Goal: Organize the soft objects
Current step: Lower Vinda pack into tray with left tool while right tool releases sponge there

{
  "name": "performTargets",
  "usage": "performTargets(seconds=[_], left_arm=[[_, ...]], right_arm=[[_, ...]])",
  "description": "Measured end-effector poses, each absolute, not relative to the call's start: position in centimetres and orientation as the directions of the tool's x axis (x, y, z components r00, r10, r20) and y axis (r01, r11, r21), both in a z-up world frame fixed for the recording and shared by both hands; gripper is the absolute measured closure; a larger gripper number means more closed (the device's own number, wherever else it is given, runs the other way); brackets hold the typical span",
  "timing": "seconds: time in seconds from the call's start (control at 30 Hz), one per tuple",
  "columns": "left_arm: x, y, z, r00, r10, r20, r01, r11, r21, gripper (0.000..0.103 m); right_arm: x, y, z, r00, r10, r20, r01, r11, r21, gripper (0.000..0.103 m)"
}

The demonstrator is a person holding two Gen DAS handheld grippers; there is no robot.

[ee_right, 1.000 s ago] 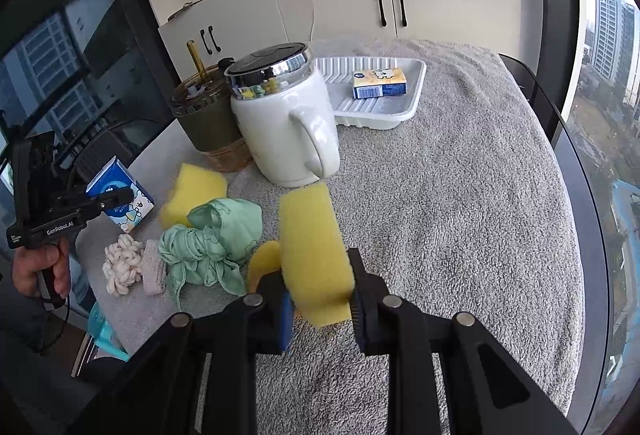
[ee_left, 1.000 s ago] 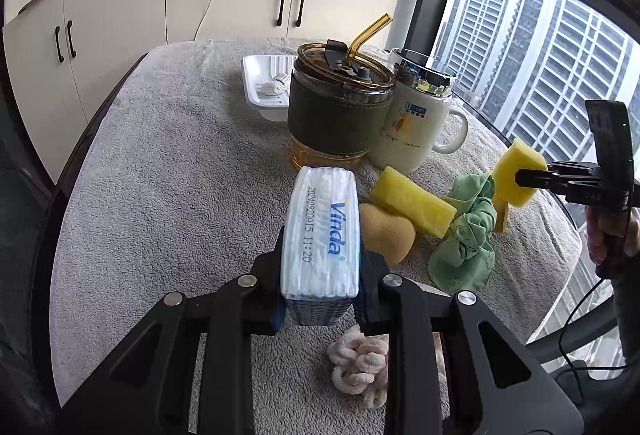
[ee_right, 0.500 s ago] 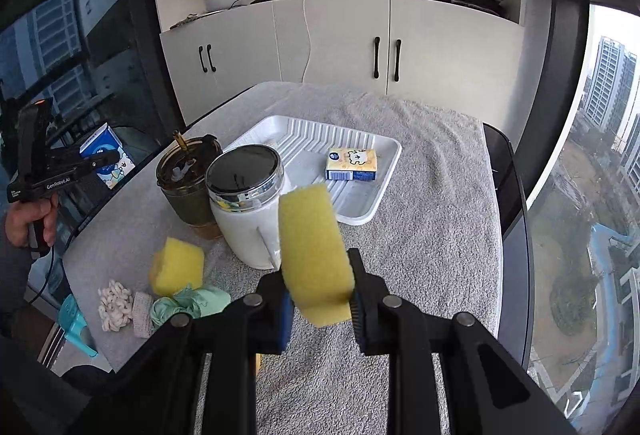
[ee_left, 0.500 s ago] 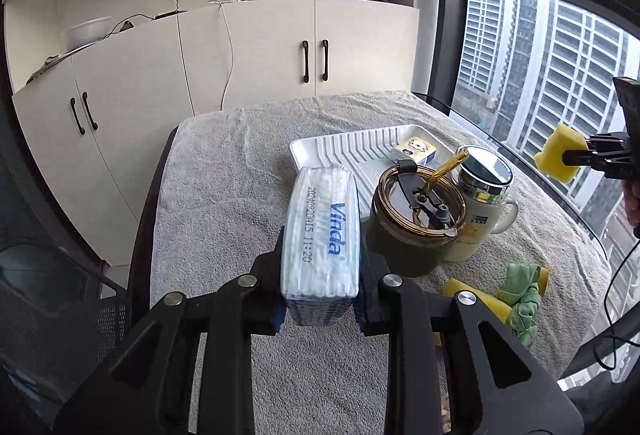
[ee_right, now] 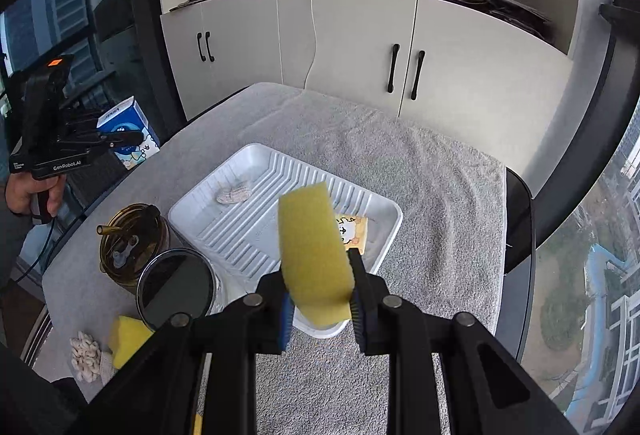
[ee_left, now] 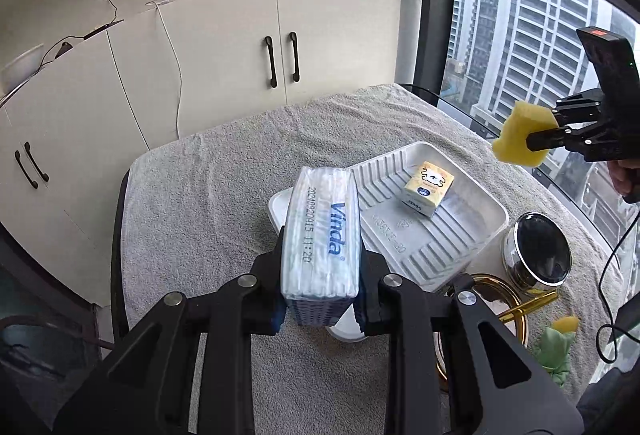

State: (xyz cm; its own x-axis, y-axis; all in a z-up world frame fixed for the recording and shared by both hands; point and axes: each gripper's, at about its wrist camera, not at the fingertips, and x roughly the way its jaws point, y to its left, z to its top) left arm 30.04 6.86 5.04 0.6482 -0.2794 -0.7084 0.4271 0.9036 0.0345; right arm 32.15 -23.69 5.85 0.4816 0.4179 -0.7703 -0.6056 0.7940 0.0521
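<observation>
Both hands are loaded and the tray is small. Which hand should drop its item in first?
Probably right: its sponge hangs over the tray. The left's tissue pack reaches only the tray's near corner.

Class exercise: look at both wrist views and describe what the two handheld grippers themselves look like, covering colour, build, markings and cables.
Both are matte black plastic. The left gripper and right gripper have angular linkage arms with silver pivot pins and ribbed blue-edged pads. From the right wrist view, the left one has a pistol handle, white "GenRobot.AI" lettering and an orange mark on top. A thin black cable hangs below each one.
</observation>
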Motion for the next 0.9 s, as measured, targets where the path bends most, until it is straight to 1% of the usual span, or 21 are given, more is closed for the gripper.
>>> performTargets(seconds=[0.23,0.47,0.63,0.9], left_arm=[[35.9,3.7,1.0,0.567,-0.296,-0.769,0.481,0.876,0.017,0.080],[38.5,2.4,-2.5,0.492,-0.295,-0.819,0.500,0.866,-0.012,0.079],[39.1,2.3,-2.9,0.479,-0.305,-0.823,0.503,0.864,-0.028,0.079],[38.8,1.4,-3.0,0.479,-0.300,-0.825,0.524,0.852,-0.005,0.078]], right_arm=[[37.9,-18.7,1.3,0.313,0.457,-0.833,-0.676,0.723,0.142,0.078],[40.3,-15.7,-2.7,0.131,0.529,-0.838,-0.721,0.631,0.286,0.078],[40.8,-14.8,-4.4,0.063,0.544,-0.837,-0.724,0.602,0.337,0.078],[40.8,-14.7,-5.7,0.049,0.546,-0.836,-0.711,0.608,0.355,0.076]])
